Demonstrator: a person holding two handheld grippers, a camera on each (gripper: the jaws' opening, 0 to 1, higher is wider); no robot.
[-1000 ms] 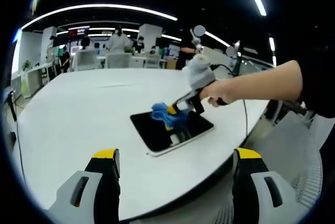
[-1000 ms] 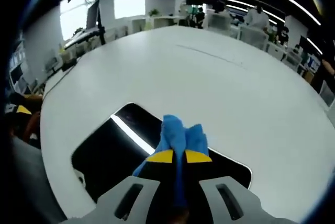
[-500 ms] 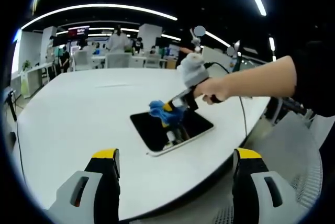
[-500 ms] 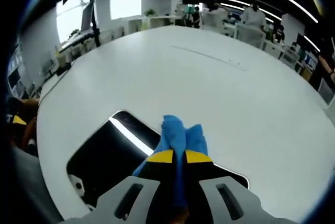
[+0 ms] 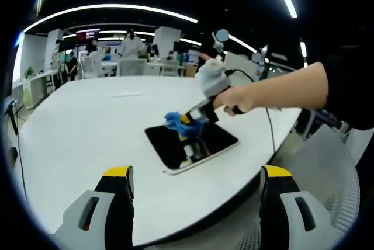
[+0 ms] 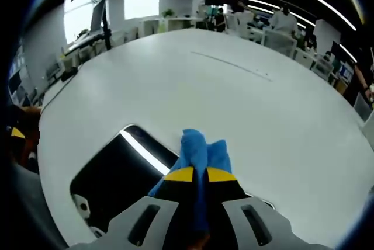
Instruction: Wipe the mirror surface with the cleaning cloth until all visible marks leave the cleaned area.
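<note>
Mirror glass, a dark rectangular panel with rounded corners and a pale rim (image 5: 193, 143), lies flat on the big white oval table (image 5: 87, 139), close to the table's near edge as the left gripper view has it. The right gripper (image 5: 188, 123), held in a person's hand (image 5: 236, 99), has its yellow-tipped jaws clamped tight on a bunched blue cleaning cloth (image 5: 175, 122), and the cloth is pressed down on the far part of the mirror. In the right gripper view the same blue cloth (image 6: 197, 152) pokes out beyond the closed jaws of that gripper (image 6: 193, 174), sitting over the mirror (image 6: 114, 171), whose dark face reflects a bright strip of ceiling light.

The left gripper (image 5: 196, 175) hangs back from the table edge, well apart from the mirror, its two yellow-capped jaws spread wide with nothing between them. A grey mesh chair back (image 5: 336, 174) stands to the right below the outstretched arm. Far across the room, desks and a few people (image 5: 133, 44) stand under long curved ceiling lights.
</note>
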